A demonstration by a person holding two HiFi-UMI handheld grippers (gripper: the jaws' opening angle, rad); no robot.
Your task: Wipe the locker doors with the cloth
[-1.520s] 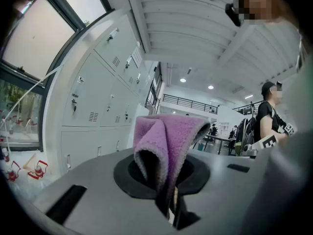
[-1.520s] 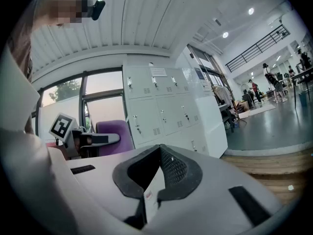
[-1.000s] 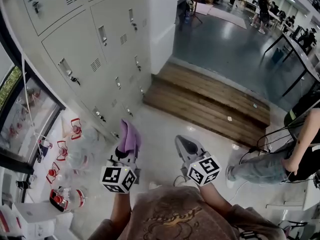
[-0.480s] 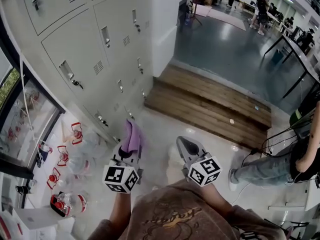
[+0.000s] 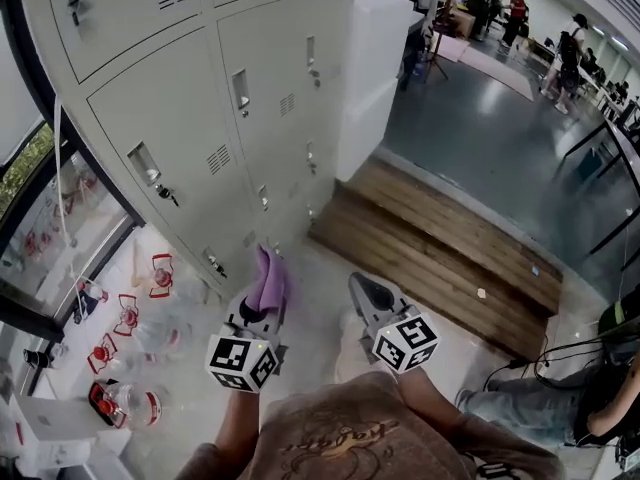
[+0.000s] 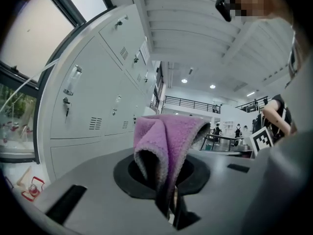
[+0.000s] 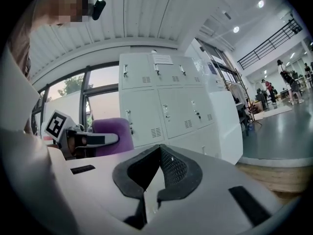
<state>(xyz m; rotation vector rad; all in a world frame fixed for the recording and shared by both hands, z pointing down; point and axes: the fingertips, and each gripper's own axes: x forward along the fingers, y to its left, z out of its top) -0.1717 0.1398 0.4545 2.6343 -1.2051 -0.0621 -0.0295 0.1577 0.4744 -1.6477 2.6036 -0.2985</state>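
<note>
The lockers [image 5: 190, 128] sit nearer than a second ago. My left hand-held gripper [image 5: 258, 313] stays clenched on the cloth [image 5: 268, 278], clear of the doors. My right hand-held gripper [image 5: 366, 293] is clenched and empty. I judge wiping contact comes next.

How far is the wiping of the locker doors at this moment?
Done: the left gripper is shut on the purple cloth. In hand: it holds the cloth up short of the locker doors, not touching them. Left: apparently all the wiping. The right gripper is shut and empty.
</note>
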